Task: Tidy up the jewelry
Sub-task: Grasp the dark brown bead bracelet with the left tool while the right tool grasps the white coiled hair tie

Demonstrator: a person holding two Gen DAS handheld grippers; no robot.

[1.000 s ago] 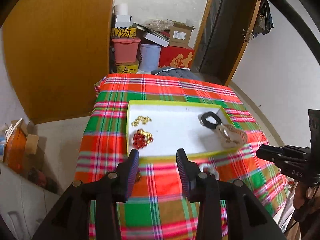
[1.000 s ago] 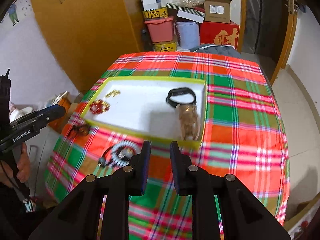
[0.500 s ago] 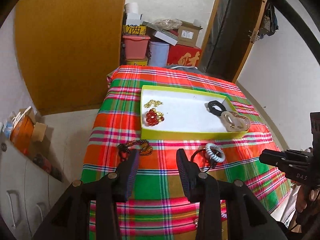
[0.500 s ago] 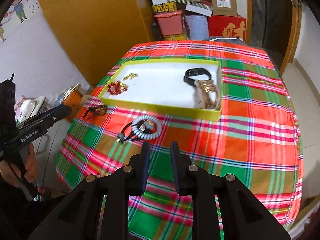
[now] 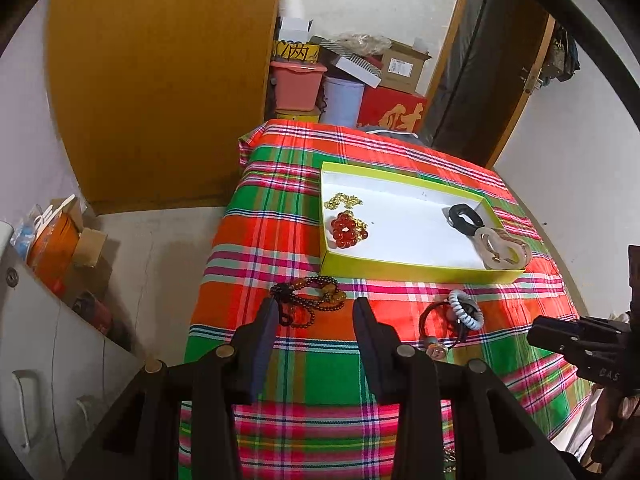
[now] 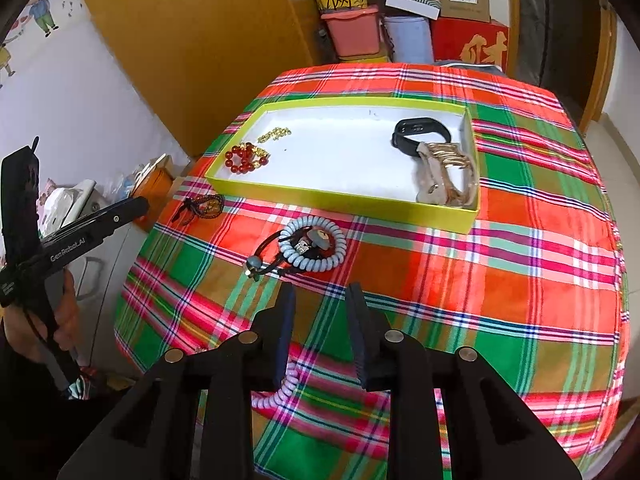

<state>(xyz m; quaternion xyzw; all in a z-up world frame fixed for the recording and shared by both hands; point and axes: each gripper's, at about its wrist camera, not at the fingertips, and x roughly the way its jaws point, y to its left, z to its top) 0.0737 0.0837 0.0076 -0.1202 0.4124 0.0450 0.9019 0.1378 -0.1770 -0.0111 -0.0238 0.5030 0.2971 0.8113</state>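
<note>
A yellow-green tray [image 5: 404,270] [image 6: 340,196] sits on the plaid tablecloth. It holds a red bead bracelet [image 5: 345,230] [image 6: 243,158], a small gold chain [image 5: 342,201] [image 6: 275,135], a black band [image 5: 464,218] [image 6: 420,132] and gold bangles [image 5: 503,249] [image 6: 450,176]. In front of the tray lie a dark bead bracelet [image 5: 310,300] [image 6: 202,206] and a pale blue coil bracelet with a black cord [image 5: 464,312] [image 6: 312,246]. My left gripper [image 5: 315,312] is open and empty, just behind the dark beads. My right gripper [image 6: 320,300] is open and empty, behind the coil bracelet. Another pale coil [image 6: 280,388] lies under its fingers.
The table [image 6: 520,280] drops off at the left and near edges. Boxes and bins [image 5: 344,88] are stacked beyond the far end, beside an orange cabinet [image 5: 160,80]. A white cabinet [image 5: 48,360] stands at the left.
Both grippers have pulled back and up from the tray, so the loose bracelets in front of it have come into view. Both stay open.
</note>
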